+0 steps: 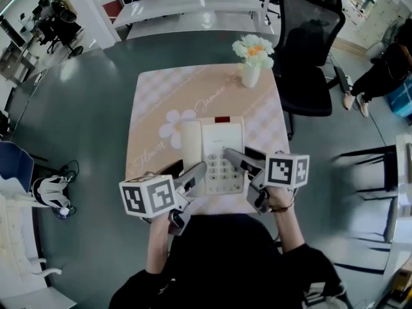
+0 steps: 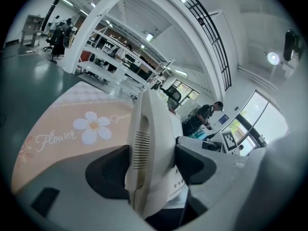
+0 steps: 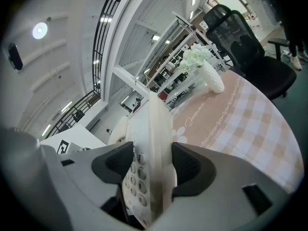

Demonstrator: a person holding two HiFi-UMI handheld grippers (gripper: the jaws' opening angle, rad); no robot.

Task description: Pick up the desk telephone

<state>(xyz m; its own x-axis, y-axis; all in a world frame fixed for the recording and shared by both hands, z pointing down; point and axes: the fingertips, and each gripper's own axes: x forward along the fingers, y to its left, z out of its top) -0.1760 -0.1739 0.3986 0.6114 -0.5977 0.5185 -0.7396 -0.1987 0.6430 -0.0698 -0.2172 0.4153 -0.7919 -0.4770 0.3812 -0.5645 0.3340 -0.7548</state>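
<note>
A cream desk telephone (image 1: 212,153) with a grey keypad and its handset on the left lies near the front of a small table (image 1: 161,95) with a peach flowered cloth. My left gripper (image 1: 196,172) is shut on the phone's near left side; in the left gripper view its dark pads clamp the slotted cream casing (image 2: 154,148). My right gripper (image 1: 235,158) is shut on the phone's near right side; in the right gripper view the keypad edge (image 3: 151,143) sits pinched between the pads. Whether the phone is off the cloth I cannot tell.
A white vase of flowers (image 1: 250,60) stands at the table's far right corner. A black office chair (image 1: 309,50) is beyond the table on the right, with a seated person (image 1: 386,76) farther right. White benches (image 1: 187,5) line the back.
</note>
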